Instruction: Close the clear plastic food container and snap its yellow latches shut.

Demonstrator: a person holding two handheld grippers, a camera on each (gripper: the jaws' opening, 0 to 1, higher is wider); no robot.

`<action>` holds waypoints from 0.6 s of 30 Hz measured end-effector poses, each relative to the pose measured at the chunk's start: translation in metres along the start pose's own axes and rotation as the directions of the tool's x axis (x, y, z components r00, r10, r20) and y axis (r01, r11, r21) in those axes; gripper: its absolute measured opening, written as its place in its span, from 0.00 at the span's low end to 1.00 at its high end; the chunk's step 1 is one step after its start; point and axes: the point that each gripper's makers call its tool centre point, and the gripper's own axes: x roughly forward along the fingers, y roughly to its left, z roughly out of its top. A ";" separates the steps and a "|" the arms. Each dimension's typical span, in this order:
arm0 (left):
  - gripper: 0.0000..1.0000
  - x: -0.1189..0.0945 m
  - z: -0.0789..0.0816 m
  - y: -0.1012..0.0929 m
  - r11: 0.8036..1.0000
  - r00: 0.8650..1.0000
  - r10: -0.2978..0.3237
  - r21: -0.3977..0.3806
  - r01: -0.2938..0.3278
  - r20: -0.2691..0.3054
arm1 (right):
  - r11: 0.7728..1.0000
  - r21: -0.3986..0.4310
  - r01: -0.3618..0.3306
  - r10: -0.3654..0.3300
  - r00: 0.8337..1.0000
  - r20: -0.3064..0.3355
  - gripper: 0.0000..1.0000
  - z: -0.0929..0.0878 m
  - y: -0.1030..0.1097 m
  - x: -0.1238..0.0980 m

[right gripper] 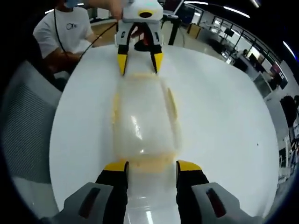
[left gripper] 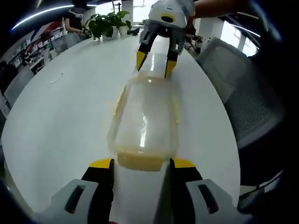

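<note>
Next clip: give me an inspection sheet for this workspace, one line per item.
Surface: round white table, glossy.
Job's things: clear plastic food container lying between the two grippers, blurred; yellow latches at its ends and sides, state unclear.
Clutter: small pale scrap on the table.
Grippers: left gripper open at one end; right gripper open at the opposite end.
Cables: black cable near the left gripper.
Surroundings: potted plants, mesh chair, seated person, office shelves.

Looks like an open-plan office: long white meeting table (left gripper: 56, 121), mesh chairs (left gripper: 243, 88), potted plants (left gripper: 108, 22), ceiling strip lights (right gripper: 231, 8), possibly shelving behind.
</note>
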 end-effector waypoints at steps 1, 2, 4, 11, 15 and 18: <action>0.47 0.001 -0.001 -0.001 1.000 1.000 -0.004 0.013 0.004 -0.009 | 1.000 -0.005 -0.005 0.005 1.000 -0.013 0.40 -0.001 -0.001 0.001; 0.47 0.002 -0.002 -0.001 1.000 1.000 -0.006 0.025 0.007 -0.023 | 1.000 -0.008 -0.010 0.010 1.000 -0.018 0.41 -0.001 -0.001 0.002; 0.47 0.003 -0.003 -0.001 0.999 0.999 -0.011 0.030 0.012 -0.034 | 1.000 -0.001 -0.031 0.030 0.999 -0.030 0.40 -0.001 0.000 0.004; 0.46 0.007 -0.004 -0.002 0.997 0.997 -0.033 0.066 0.037 -0.063 | 0.995 -0.060 -0.073 0.067 0.992 -0.105 0.39 -0.007 0.002 0.014; 0.44 0.008 -0.005 -0.003 0.995 0.996 -0.039 0.088 0.046 -0.076 | 0.994 -0.057 -0.096 0.088 0.989 -0.119 0.40 -0.006 0.002 0.016; 0.41 0.010 -0.002 -0.001 0.995 0.997 -0.036 0.087 0.042 -0.073 | 0.992 -0.053 -0.110 0.102 0.985 -0.137 0.40 -0.006 0.002 0.017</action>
